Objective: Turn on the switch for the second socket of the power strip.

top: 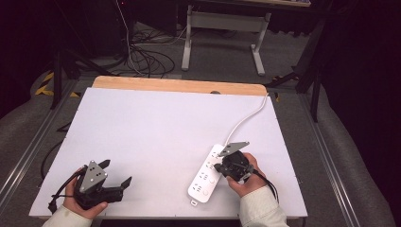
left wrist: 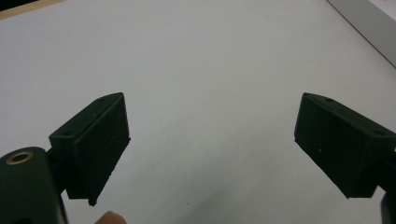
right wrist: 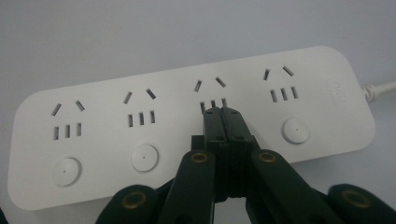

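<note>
A white power strip (top: 204, 177) lies near the table's front right, and its white cable (top: 246, 118) runs off to the far right corner. In the right gripper view the power strip (right wrist: 163, 135) shows several sockets and three round buttons (right wrist: 144, 157). My right gripper (right wrist: 223, 112) is shut, with its tips low over the strip just below the third socket's slots. They cover the spot where that socket's button would sit. From above, the right gripper (top: 218, 167) sits at the strip's right side. My left gripper (top: 117, 172) is open near the front left, holding nothing.
The white table top (top: 156, 127) has a wooden strip (top: 179, 85) along its far edge. Beyond it, loose cables (top: 146, 61) lie on the floor beside a desk frame (top: 222, 28). The left gripper (left wrist: 212, 100) looks along bare table.
</note>
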Available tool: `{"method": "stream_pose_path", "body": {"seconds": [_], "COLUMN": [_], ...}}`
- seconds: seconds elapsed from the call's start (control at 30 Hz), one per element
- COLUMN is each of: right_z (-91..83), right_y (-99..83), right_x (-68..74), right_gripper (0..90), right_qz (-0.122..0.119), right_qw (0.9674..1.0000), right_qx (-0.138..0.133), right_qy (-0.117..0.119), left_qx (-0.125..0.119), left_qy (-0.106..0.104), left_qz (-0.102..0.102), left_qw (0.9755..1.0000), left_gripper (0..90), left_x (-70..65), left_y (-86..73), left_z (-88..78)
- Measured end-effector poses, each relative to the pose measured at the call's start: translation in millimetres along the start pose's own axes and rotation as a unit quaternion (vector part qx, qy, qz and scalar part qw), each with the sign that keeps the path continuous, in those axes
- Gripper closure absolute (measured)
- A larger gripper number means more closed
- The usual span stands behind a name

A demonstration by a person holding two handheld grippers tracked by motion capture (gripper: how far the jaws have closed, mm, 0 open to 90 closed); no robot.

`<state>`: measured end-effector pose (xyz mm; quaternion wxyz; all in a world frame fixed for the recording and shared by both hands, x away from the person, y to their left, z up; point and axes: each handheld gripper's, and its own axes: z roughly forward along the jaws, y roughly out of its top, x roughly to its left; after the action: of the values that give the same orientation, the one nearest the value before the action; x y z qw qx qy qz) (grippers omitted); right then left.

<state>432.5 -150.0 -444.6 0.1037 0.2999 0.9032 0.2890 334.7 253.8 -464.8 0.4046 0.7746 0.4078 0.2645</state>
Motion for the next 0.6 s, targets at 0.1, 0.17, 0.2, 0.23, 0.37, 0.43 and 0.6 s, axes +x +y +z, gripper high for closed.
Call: {"method": "stream_pose_path", "body": {"seconds": [0.1, 0.17, 0.2, 0.23, 0.37, 0.43, 0.6], "right_z": [0.4, 0.3, 0.3, 0.5, 0.8, 0.9, 1.0], "right_y": [0.1, 0.4, 0.4, 0.6, 0.9, 1.0, 2.0], "right_x": [-0.3, -0.5, -0.5, -0.9, -0.8, -0.6, 0.4], "right_gripper": [90.0, 90.0, 90.0, 90.0, 90.0, 90.0, 90.0], "right_qz": [0.002, 0.001, 0.001, 0.0, 0.0, -0.001, -0.004], "right_qw": [1.0, 1.0, 1.0, 1.0, 1.0, 1.0, 1.0], "right_qx": [0.001, 0.002, 0.002, 0.003, 0.004, 0.005, 0.009], "right_qy": [0.002, 0.003, 0.003, 0.006, 0.005, 0.004, 0.0], "left_qx": [0.0, 0.0, 0.0, 0.0, 0.0, 0.0, 0.0], "left_qy": [0.0, 0.0, 0.0, 0.001, 0.001, 0.001, 0.001], "left_qz": [0.0, 0.001, 0.001, 0.001, 0.0, -0.001, 0.0], "left_qw": [1.0, 1.0, 1.0, 1.0, 1.0, 1.0, 1.0], "left_gripper": [11.0, 11.0, 11.0, 11.0, 11.0, 11.0, 11.0], "left_x": [-0.1, -0.2, -0.2, -0.3, -0.6, -0.5, -0.4], "left_y": [0.0, 0.0, 0.0, 0.0, -0.1, -0.1, -0.1], "left_z": [0.0, 0.0, 0.0, 0.2, 0.4, 0.5, 0.5]}}
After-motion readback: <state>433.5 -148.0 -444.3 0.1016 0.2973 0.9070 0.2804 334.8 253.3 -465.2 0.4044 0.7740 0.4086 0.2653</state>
